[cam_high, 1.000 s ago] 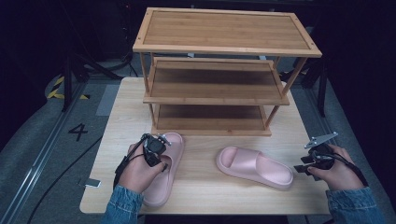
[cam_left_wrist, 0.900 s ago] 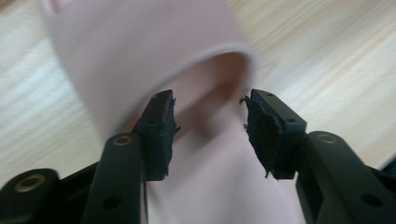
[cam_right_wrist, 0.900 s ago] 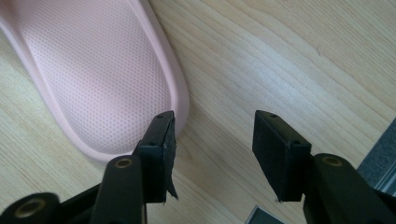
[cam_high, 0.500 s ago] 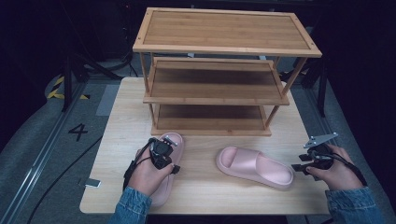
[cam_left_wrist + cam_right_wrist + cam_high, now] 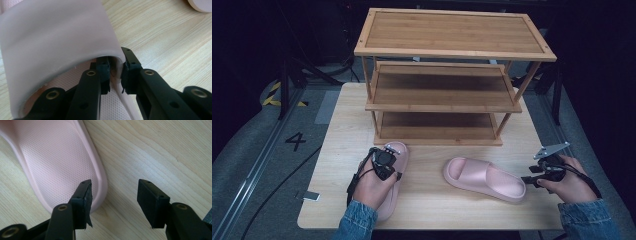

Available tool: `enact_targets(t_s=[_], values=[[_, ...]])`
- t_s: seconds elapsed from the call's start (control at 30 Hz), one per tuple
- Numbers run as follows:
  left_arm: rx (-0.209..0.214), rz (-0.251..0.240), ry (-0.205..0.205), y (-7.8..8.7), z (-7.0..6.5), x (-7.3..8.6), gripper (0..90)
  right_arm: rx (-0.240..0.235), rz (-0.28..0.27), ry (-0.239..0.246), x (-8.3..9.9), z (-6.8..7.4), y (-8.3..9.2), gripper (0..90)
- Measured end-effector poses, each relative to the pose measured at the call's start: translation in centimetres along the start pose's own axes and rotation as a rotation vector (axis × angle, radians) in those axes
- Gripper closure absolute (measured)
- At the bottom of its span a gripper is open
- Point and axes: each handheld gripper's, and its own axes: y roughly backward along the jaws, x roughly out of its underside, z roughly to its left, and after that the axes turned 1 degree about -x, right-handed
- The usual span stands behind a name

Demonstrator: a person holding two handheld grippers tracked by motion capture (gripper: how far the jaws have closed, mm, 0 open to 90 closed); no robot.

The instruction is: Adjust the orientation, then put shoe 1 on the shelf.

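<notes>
Two pink slippers lie on the wooden table [image 5: 432, 160]. The left slipper [image 5: 398, 149] [image 5: 55, 37] lies under a hand holding my left gripper [image 5: 384, 162] [image 5: 116, 72]. One jaw is tucked under the strap and the other is outside, so they are shut on the slipper's side rim. The right slipper [image 5: 484, 177] [image 5: 57, 162] lies flat with its heel end toward my right gripper [image 5: 544, 172] [image 5: 113, 195]. That gripper is open just above the table, and the heel rim reaches in beside its left jaw.
A three-tier wooden shoe rack [image 5: 447, 75] stands at the back of the table, all its shelves bare. Bare tabletop [image 5: 150, 150] lies between the slippers and along the front edge. The other slipper's edge [image 5: 200, 5] peeks in at the top right of the left gripper view.
My left gripper has slid forward along the left slipper to the strap. The right gripper has edged slightly left toward the other slipper's heel.
</notes>
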Motion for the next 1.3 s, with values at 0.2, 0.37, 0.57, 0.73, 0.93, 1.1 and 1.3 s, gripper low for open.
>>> enact_targets(t_s=[0.2, 0.37, 0.57, 0.73, 0.93, 1.1, 1.3], values=[[-0.012, 0.013, -0.044, 1.2, 0.0, -0.2, 84.5, -0.001, 0.005, -0.008, 0.6, -0.1, 0.0, 46.8], [0.018, 0.053, -0.096, 2.3, -0.3, -0.6, 84.7, 0.008, 0.003, -0.033, 1.3, -0.4, 0.4, 46.8], [0.033, 0.061, -0.138, 3.7, -1.0, -1.1, 84.7, 0.013, -0.004, -0.046, 1.8, -0.4, 0.7, 46.9], [0.039, 0.077, -0.165, 4.9, -1.2, -1.9, 84.6, 0.022, -0.001, -0.076, 2.9, -0.7, 1.0, 46.9], [0.038, 0.091, -0.192, 6.1, -1.4, -2.7, 84.6, 0.034, -0.006, -0.095, 3.6, -0.8, 1.6, 47.0], [0.051, 0.09, -0.228, 7.3, -1.9, -3.7, 84.6, 0.043, -0.002, -0.102, 4.1, -0.8, 1.7, 47.0], [0.049, 0.097, -0.257, 8.6, -2.3, -4.6, 84.6, 0.041, 0.0, -0.103, 4.2, -0.8, 1.7, 46.9]])
